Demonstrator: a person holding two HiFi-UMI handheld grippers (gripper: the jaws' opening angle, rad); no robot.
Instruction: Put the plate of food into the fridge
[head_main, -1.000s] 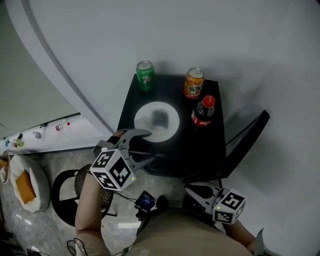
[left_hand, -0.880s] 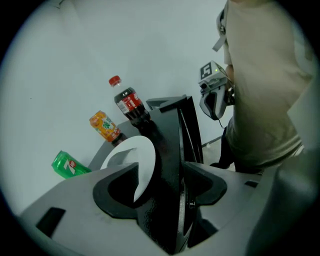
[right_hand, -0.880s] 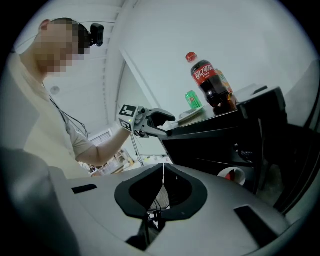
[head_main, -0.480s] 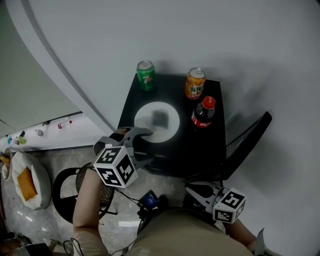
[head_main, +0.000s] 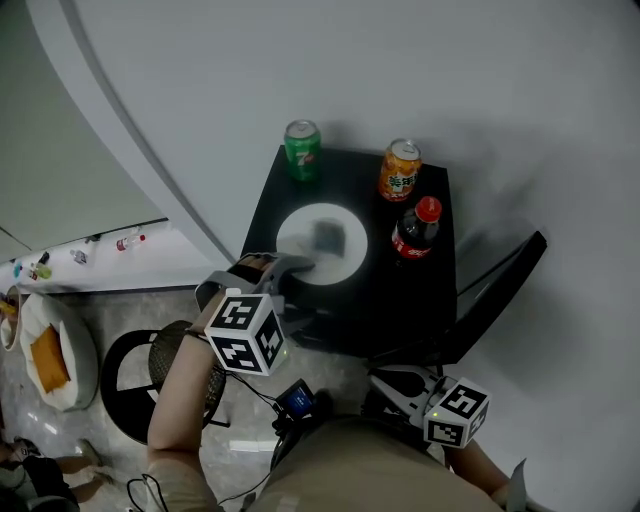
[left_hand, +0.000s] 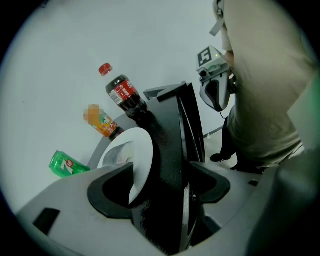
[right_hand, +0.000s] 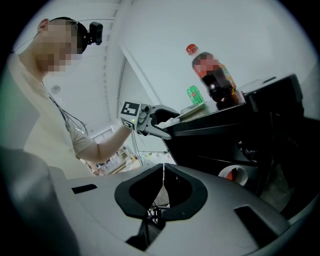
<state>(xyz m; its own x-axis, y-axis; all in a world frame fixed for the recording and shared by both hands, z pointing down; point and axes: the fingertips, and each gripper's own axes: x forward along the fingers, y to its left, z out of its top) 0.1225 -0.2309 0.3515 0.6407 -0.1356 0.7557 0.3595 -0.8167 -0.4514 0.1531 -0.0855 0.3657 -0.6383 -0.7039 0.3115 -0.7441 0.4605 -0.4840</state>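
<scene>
Currently the plate (head_main: 348, 258) lies flat on top of the fridge (head_main: 400, 295). It is round, so it has no long axis, and the grey piece of food (head_main: 327, 236) sits near its middle.

Your left gripper (head_main: 295, 288) is at the plate's 7 o'clock edge. Its jaws are opening, with the plate rim and the fridge's top edge between them. Your left forearm reaches in from 7 o'clock.

Your right gripper (head_main: 392, 385) hangs low at 5 o'clock by your waist, jaws together on nothing, well apart from the plate.

Around the plate:
- green can (head_main: 302, 150) at 11 o'clock
- orange can (head_main: 401, 170) at 1 o'clock
- cola bottle (head_main: 416, 228) at 3 o'clock

The fridge door (head_main: 500, 285) stands open.
</scene>
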